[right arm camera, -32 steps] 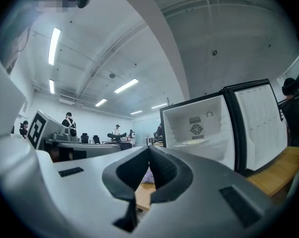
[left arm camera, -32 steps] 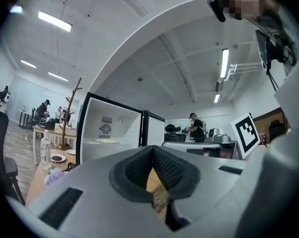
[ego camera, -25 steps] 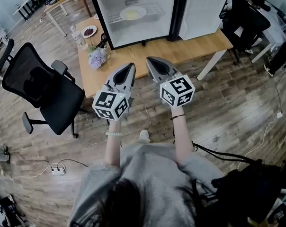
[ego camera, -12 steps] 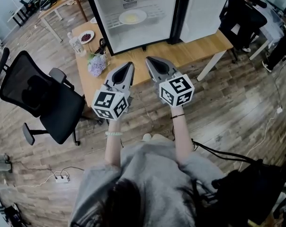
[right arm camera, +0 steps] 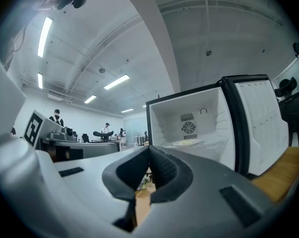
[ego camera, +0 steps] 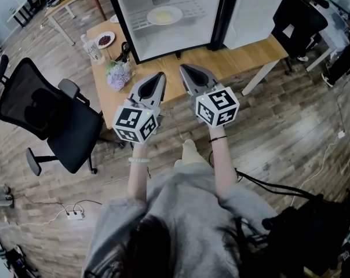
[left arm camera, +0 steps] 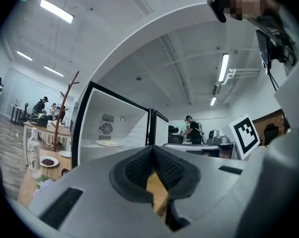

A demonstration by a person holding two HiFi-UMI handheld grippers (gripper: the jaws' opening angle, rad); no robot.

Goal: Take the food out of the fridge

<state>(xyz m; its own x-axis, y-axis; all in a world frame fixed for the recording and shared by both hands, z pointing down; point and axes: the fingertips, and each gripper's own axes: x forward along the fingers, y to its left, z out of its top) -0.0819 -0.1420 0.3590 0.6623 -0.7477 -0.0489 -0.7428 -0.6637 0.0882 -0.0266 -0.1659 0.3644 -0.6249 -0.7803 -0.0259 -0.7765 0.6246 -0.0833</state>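
We hold the left gripper (ego camera: 159,77) and right gripper (ego camera: 184,69) pressed together, empty, above the table's (ego camera: 244,54) near edge. The food (ego camera: 164,15) sits in the fridge (ego camera: 192,30).

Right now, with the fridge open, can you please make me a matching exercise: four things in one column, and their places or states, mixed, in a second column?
Things
1. plate of food
2. flowers
3. office chair
4. fridge door

Places or states
A. on the floor, left of the table
B. swung open
C. on the rack inside the fridge
D. on the table, near the fridge's front left corner

Pairs: 1-C, 2-D, 3-A, 4-B
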